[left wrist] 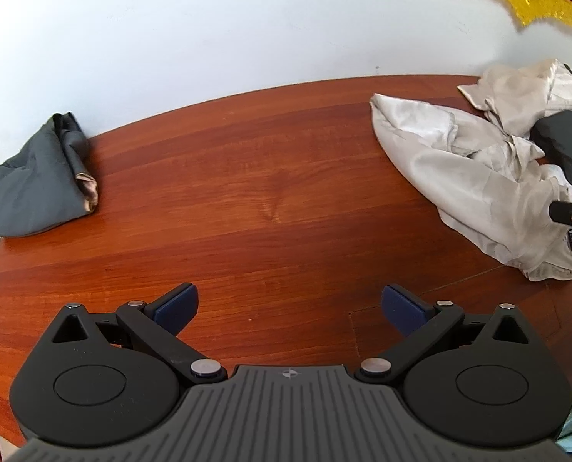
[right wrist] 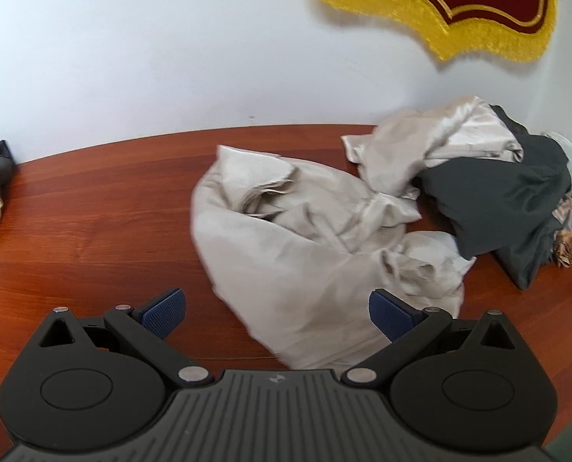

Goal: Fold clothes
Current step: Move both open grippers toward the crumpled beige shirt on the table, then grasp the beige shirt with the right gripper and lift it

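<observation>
- Looking along your left gripper (left wrist: 290, 308), you see its two blue pads (left wrist: 178, 308) spread wide, with only bare wood of the table (left wrist: 266, 177) between them; nothing is held.
- Your right gripper (right wrist: 276, 313) also has its fingers wide apart. The near edge of the cream garment (right wrist: 305, 254) lies between and under the pads, but the pads do not press on it.
- That cream garment is crumpled on the right half of the table. In the left wrist view it is well to the right of your left gripper (left wrist: 474, 177).
- Behind it, close to the wall (right wrist: 132, 57), a second pale satin piece (right wrist: 440, 142) lies in a heap and touches the first one.
- A dark grey cloth (right wrist: 505, 200) is piled on the right, partly over the pale pieces. Beside it, at the far right edge, a patterned brown fabric (right wrist: 571, 242) shows a little.
- At the far left end of the table a folded dark grey garment (left wrist: 35, 181) rests alone, with a beige lining showing at its edge. It is well apart from both grippers.
- Between this folded garment and the crumpled pile, the wood is free.
- On the wall above the pile hangs a dark red pennant with yellow fringe (right wrist: 459, 7).
- In the left wrist view, a black finger of your right gripper comes in at the right border, over the cream garment.
</observation>
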Tool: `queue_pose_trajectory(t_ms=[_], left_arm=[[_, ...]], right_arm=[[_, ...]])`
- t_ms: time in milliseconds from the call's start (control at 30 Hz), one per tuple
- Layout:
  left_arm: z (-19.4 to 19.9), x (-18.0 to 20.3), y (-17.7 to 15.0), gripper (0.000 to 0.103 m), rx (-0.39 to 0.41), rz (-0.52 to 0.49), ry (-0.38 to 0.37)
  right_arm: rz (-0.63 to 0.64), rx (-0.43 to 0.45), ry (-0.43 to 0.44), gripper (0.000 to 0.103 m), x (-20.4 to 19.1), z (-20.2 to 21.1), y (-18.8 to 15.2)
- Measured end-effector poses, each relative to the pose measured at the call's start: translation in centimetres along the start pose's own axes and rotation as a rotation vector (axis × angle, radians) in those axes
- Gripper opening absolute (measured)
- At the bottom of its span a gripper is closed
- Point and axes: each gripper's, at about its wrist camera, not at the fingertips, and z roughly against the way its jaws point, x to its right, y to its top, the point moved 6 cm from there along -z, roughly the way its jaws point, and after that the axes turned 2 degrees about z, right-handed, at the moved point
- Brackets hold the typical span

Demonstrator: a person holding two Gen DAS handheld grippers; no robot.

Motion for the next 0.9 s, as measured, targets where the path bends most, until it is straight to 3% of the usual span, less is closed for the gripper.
queue_pose_trajectory(t_ms=[67, 300, 400, 567, 667, 733, 800, 900], left_arm=[[-0.2, 0.3, 0.0, 0.091, -0.007, -0.002, -0.013], [-0.7, 1.8, -0.4, 0.091, -0.034, -0.029, -0.028], [-0.7, 2.2, -0.6, 0.089, -0.037, -0.035, -0.031], [-0.5, 2.7, -1.1, 0.078, -0.038, -0.039, -0.026], [-0.3, 2.6, -1.5, 0.076, -0.038, -0.034, -0.02], [-0.2, 2.4, -1.6, 0.076, -0.039, -0.029, -0.02], [0.0, 2.3, -1.8, 0.074, -0.036, -0.022, -0.022], [0.3, 2.6, -2.0, 0.073, -0.028, -0.026, -0.038]], right_arm=[[-0.013, -0.006, -0.017, 0.103, 1.4, -1.2, -0.1], [-0.054, -0.042, -0.025, 0.099, 5.1, -4.9, -0.3], [-0.052, -0.054, -0.022, 0.093, 6.0, -6.4, -0.1], [-0.038, -0.073, -0.012, 0.081, 7.1, -8.6, 0.3], [-0.011, -0.108, 0.002, 0.057, 6.8, -10.0, 0.6], [-0.014, -0.135, 0.036, 0.024, 6.7, -10.7, 0.6], [-0.034, -0.16, 0.08, 0.009, 6.4, -11.0, 0.6], [-0.024, -0.165, 0.148, 0.006, 4.8, -10.4, 0.8]])
